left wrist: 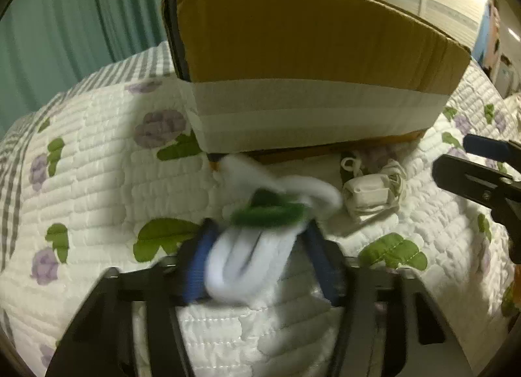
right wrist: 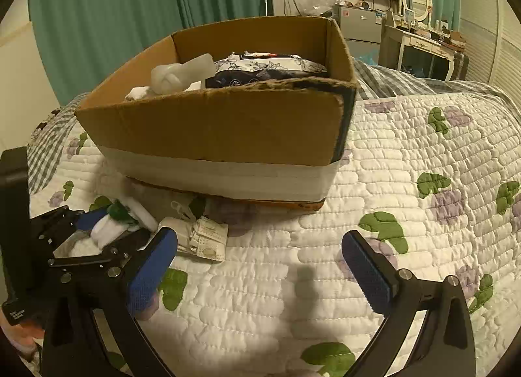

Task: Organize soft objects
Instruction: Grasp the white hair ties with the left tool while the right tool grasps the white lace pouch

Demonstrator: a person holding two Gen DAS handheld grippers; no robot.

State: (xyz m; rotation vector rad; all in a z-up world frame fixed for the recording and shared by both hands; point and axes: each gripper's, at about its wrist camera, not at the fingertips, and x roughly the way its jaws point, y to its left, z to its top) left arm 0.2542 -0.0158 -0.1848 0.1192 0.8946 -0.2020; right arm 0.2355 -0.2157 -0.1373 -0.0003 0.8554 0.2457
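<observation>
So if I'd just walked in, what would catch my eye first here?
Probably the open cardboard box sitting on the flowered quilt, already holding a knotted white cloth and a dark floral bundle. Next, in front of it, the left gripper pinching a white and green sock bundle, while the right gripper hangs wide open beside it.

From where I was driving, everything sat on a bed (right wrist: 407, 165) covered by a white quilt (left wrist: 97, 181) with purple flowers and green leaves; a grey checked sheet (right wrist: 45, 149) showed at the far edge. A cardboard box (right wrist: 228, 129) with a white tape band around its lower part stood right on the quilt. Just in front of the box lay a small cream bundle of fabric (left wrist: 374, 194), with a tagged whitish piece (right wrist: 208, 237) beside it, near the box's base.
</observation>
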